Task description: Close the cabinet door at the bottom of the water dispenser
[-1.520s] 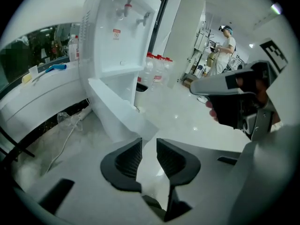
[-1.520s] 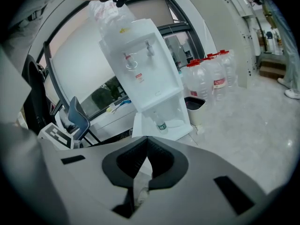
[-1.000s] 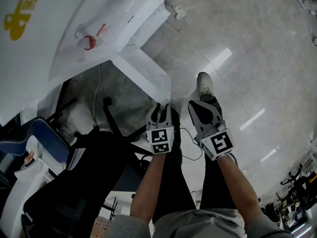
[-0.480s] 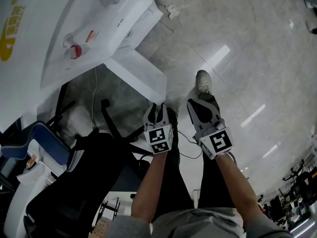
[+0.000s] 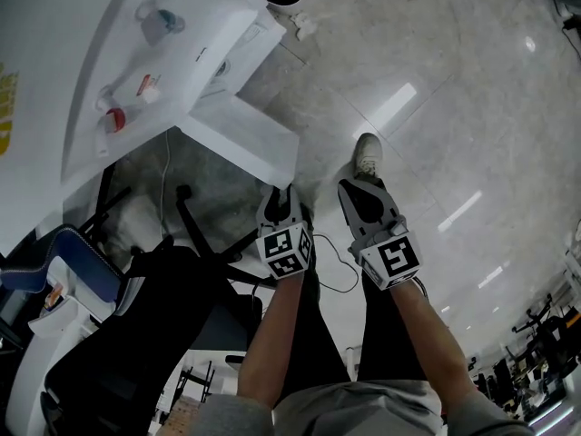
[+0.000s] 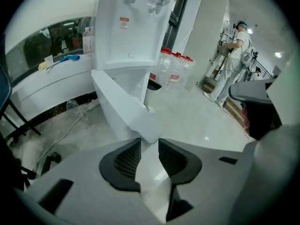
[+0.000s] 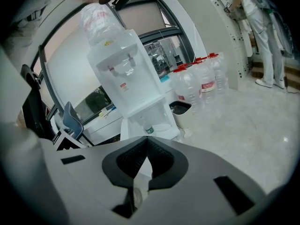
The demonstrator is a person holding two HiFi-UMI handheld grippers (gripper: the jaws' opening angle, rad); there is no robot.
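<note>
Water dispenser [image 5: 182, 57]: top cut off at the upper edge in the head view and left gripper view. Cabinet door [image 6: 123, 108]: near corner sits at the left gripper [image 6: 149, 142] jaw tips, can't tell if they touch. Cabinet bottom is hidden behind the right gripper [image 7: 146, 139]. Red label [image 6: 123, 22] and the label on the small bottle [image 7: 148, 130] are too small to read.

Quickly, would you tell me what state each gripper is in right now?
Left gripper: open, nothing held; the corner of the cabinet door lies just beyond its fingers.
Right gripper: closed, empty.
</note>
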